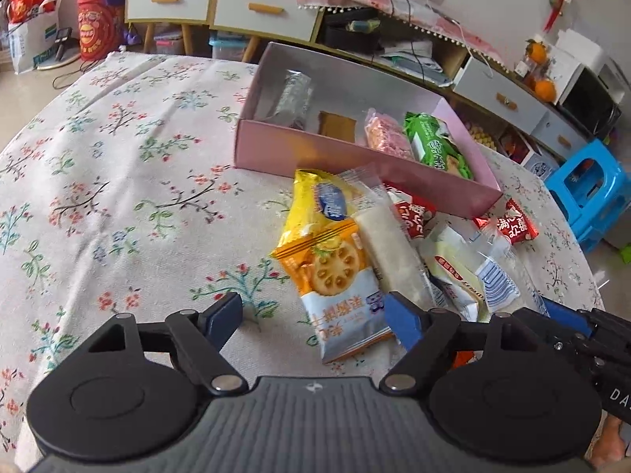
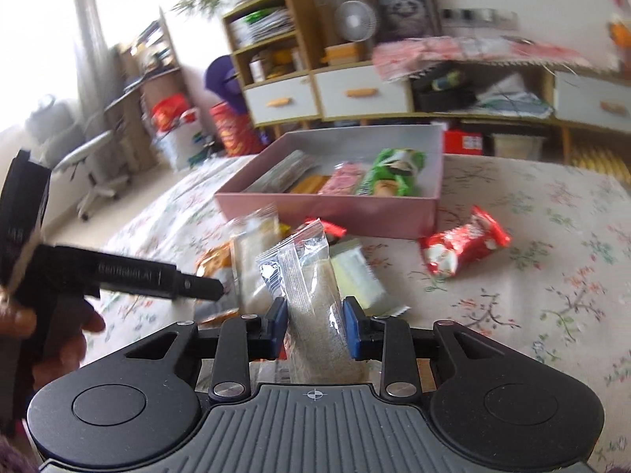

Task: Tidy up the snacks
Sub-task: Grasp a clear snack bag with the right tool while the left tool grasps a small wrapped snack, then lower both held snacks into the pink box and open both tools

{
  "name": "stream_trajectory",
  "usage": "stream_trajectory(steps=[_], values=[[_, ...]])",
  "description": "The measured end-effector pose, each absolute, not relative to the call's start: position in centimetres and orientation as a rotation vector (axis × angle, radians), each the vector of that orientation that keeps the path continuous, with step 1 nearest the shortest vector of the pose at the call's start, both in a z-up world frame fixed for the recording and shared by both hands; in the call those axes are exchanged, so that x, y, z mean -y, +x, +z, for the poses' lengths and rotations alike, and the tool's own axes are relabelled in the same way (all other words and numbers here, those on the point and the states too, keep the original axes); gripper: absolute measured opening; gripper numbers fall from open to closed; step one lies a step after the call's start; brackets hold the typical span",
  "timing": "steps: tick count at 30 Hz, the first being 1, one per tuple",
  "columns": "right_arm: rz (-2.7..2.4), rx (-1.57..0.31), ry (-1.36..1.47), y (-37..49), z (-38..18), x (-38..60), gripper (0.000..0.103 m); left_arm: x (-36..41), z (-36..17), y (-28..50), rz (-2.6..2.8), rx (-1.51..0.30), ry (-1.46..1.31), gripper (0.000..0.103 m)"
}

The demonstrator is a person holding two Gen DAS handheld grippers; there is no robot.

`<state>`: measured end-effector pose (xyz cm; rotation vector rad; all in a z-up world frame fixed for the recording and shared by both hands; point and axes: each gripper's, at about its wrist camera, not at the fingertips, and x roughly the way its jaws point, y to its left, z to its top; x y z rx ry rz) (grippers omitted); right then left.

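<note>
A pink box [image 1: 339, 159] [image 2: 327, 207] on the flowered tablecloth holds a silver pack, a brown pack, a pink pack [image 1: 384, 134] and a green pack [image 1: 435, 146]. In front of it lies a pile of snacks: an orange cracker pack [image 1: 335, 272], a long white bar [image 1: 388, 248] and red packs [image 1: 512, 224]. My left gripper [image 1: 315, 315] is open just above the near end of the cracker pack. My right gripper [image 2: 315, 327] is shut on a clear-wrapped grainy bar [image 2: 311, 291], held upright above the pile.
A red snack pack [image 2: 465, 246] lies alone right of the box. The left gripper's body [image 2: 130, 276] and the hand holding it sit at the left of the right wrist view. Cabinets [image 1: 221, 0] and a blue stool [image 1: 591, 189] stand beyond the table.
</note>
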<state>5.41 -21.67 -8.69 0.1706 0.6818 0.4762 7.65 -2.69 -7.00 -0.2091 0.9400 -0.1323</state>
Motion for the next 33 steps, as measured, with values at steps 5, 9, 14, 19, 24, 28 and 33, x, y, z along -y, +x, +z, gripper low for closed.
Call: stream_trajectory(steps=[5,9,14,19,24,28,33], values=[[0.457,-0.683,0.203,5.7,-9.0,21.6,0.029,3.5,-7.4,8.2,-0.114,-0.915,-0.169,0.075],[0.455,-0.678,0.219,5.6,-9.0,21.5,0.029,2.8,-7.3,7.6,-0.103,-0.904,-0.156,0.046],[0.453,-0.678,0.281,5.7,-9.1,22.1,0.029,0.9,-6.6,7.1,-0.132,-0.911,-0.255,0.017],[0.445,-0.686,0.349,6.1,-9.2,22.5,0.029,0.6,-5.5,6.3,-0.143,-0.860,-0.234,0.012],[0.429,-0.694,0.427,6.5,-9.3,23.3,0.028,0.3,-4.8,6.1,-0.163,-0.837,-0.215,0.011],[0.404,-0.716,0.492,7.0,-9.3,23.8,0.028,0.0,-3.7,6.3,-0.184,-0.816,-0.204,0.011],[0.391,-0.720,0.589,8.3,-8.4,24.7,0.028,-0.1,-2.4,8.0,-0.225,-0.803,-0.169,0.011]])
